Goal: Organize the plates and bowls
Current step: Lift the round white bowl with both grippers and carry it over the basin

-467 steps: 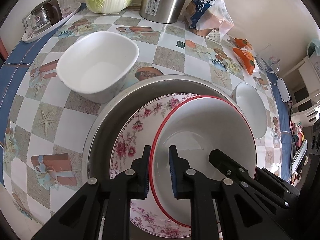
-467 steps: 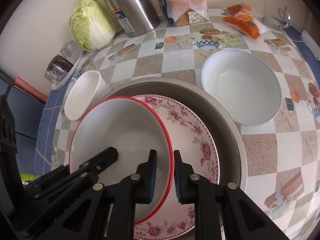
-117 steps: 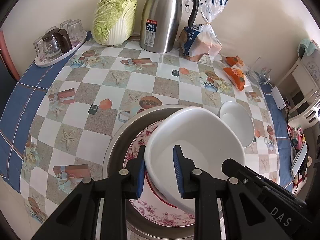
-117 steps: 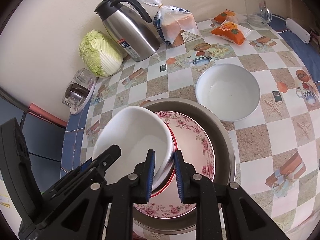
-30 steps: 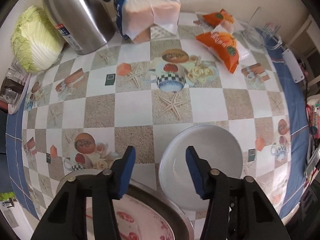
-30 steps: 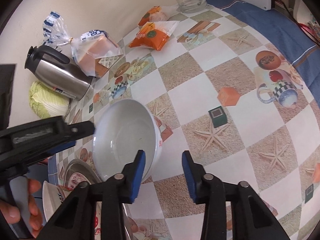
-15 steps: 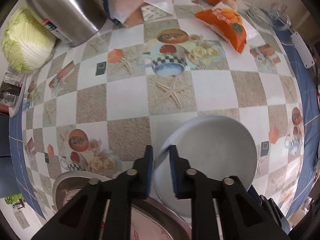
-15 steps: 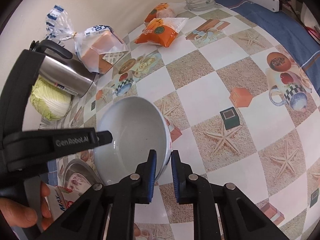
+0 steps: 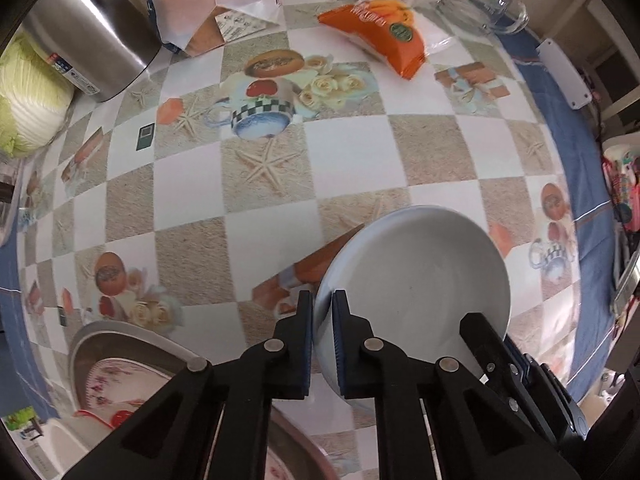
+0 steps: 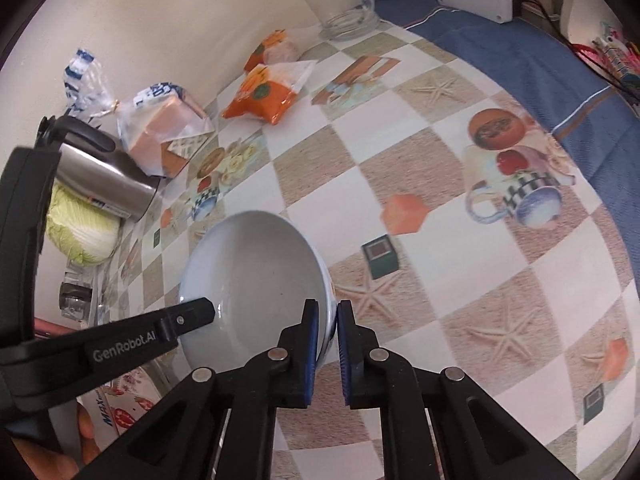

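Observation:
A plain white bowl (image 9: 416, 280) sits on the checked tablecloth and is held from both sides. My left gripper (image 9: 322, 320) is shut on its left rim, blue pads on either side of the wall. My right gripper (image 10: 328, 320) is shut on the opposite rim of the same bowl (image 10: 256, 276). Each gripper shows in the other's view: the right one's finger (image 9: 480, 332) at the bowl's near right edge, the left one (image 10: 188, 316) reaching in from the left. A steel basin (image 9: 100, 332) holding a floral plate (image 9: 112, 376) lies at the lower left.
Along the wall stand a steel thermos (image 9: 80, 32), a cabbage (image 9: 28, 92), a bagged loaf (image 9: 212, 4), orange snack packs (image 9: 384, 36) and a glass mug (image 9: 492, 8). A white power strip (image 9: 560, 72) lies on the blue cloth edge. A person's hand (image 10: 80, 440) shows at the lower left.
A second ago both grippers stood open astride the bowl's rims. Both have since closed onto the rim and moved in closer to the bowl.

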### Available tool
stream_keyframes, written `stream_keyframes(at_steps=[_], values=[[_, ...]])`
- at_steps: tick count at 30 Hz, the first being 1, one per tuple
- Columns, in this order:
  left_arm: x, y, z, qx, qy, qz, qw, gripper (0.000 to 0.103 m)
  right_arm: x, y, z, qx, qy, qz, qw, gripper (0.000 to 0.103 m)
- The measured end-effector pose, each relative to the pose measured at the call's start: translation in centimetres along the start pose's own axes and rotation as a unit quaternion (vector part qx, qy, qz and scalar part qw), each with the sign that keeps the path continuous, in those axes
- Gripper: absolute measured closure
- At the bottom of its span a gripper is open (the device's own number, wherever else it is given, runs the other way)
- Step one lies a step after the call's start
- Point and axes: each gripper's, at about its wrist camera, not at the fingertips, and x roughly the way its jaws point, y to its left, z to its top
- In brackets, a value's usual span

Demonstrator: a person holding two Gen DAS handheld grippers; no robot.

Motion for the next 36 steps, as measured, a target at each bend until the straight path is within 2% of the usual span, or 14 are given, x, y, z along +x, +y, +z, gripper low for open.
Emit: stream_keyframes(at_steps=[3, 9, 16, 28, 36], values=[[-0.6, -0.6, -0.8, 0.007, -0.021, 0.001, 0.9997, 0.094, -0.2, -0.3, 0.0, 0.002, 0.002, 0.002, 1.000, 0.093], [-2.0, -0.5, -2.2, -0.005, -0.048, -0.020, 0.9986, 0.094, -1.0, -0.5, 0.0, 0.001, -0.002, 0.004, 1.000, 0.093], [-6.1, 0.7, -2.4, -0.006, -0.095, -0.033, 0.9949, 0.094, -3.4, 0.7, -0.1, -0.010, -0.022, 0.018, 1.000, 0.093], [-12.7, 5.0, -5.6, -0.040, -0.163, -0.053, 0.9844, 0.094, -9.8, 6.0, -1.8, -0.068, -0.076, 0.039, 0.994, 0.092], [-15.9, 9.2, -8.2, -0.073, -0.193, -0.051, 0.9771, 0.094, -11.3, 10.3, -3.8, -0.115, -0.081, 0.065, 0.988, 0.092]])
